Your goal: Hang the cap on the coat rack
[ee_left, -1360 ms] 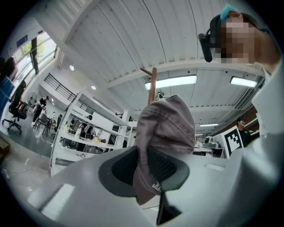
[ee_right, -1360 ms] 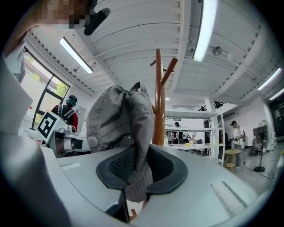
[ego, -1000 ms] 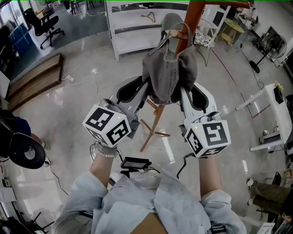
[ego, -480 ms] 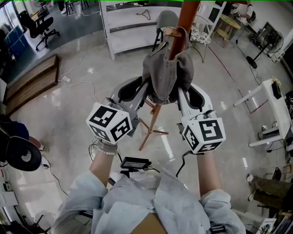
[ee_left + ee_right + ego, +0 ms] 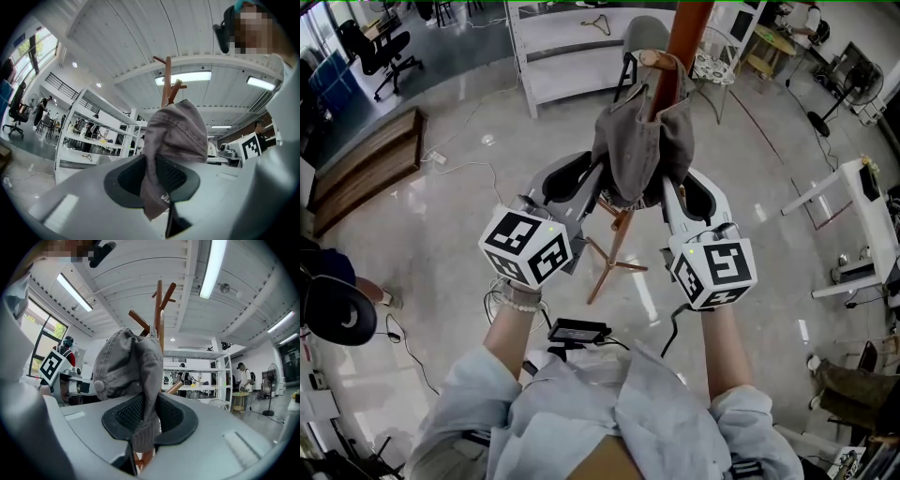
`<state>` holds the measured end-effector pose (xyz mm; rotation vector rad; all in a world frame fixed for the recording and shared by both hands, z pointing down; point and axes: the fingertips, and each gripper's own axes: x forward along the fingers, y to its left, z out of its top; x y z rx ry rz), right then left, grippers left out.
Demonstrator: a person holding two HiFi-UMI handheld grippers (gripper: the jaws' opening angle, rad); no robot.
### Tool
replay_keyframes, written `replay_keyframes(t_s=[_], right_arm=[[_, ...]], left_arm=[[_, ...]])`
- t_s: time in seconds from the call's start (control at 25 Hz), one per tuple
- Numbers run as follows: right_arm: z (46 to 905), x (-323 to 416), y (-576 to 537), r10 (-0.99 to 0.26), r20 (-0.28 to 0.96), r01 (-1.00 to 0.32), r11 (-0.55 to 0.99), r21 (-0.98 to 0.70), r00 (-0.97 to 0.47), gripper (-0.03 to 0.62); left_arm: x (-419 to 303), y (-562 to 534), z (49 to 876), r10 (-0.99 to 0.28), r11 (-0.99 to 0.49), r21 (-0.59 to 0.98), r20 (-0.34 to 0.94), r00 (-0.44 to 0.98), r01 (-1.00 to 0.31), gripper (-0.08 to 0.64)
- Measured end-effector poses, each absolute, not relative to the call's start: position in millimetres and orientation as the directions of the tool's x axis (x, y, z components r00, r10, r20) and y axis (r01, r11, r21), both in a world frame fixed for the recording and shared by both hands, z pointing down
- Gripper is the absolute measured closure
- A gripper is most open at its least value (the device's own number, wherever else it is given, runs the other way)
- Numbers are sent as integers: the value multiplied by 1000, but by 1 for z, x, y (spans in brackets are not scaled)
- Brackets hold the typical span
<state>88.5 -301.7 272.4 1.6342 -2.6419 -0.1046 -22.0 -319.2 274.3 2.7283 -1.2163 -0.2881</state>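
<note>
A grey cap point(image 5: 639, 150) hangs stretched between my two grippers, right up against the brown pole of the coat rack point(image 5: 682, 33). My left gripper point(image 5: 598, 183) is shut on the cap's left side; in the left gripper view the cloth point(image 5: 174, 136) is pinched between the dark pads. My right gripper point(image 5: 667, 187) is shut on the right side, with the cap point(image 5: 126, 363) gripped between its pads. A wooden peg point(image 5: 649, 58) juts from the pole just above the cap. More pegs point(image 5: 140, 320) show behind the cap in the right gripper view.
The rack's wooden feet point(image 5: 617, 267) spread on the shiny floor below my grippers. A white shelf unit point(image 5: 572, 56) stands behind the rack, a white table point(image 5: 853, 202) at the right, and office chairs point(image 5: 380, 47) at the far left. A black device point(image 5: 577, 333) hangs at the person's chest.
Both grippers and the cap have shifted slightly up and closer to the pole; the cap's top edge now sits nearer the peg. Both grips are unchanged.
</note>
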Motion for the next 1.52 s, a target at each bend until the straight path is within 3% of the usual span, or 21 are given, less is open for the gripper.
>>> replay_keyframes(t_s=[0.64,1.52], right_arm=[[272,86,-298,-889,-32,-889,455,46,-456,509],[246,93,-265,-892,-129,-901,426,81,-434,436]], left_arm=[[-23,-319,273,-751,-660,169,-125,649,-732,482],[-33,-281,257,-776,-625,67,-154,611,-777,482]])
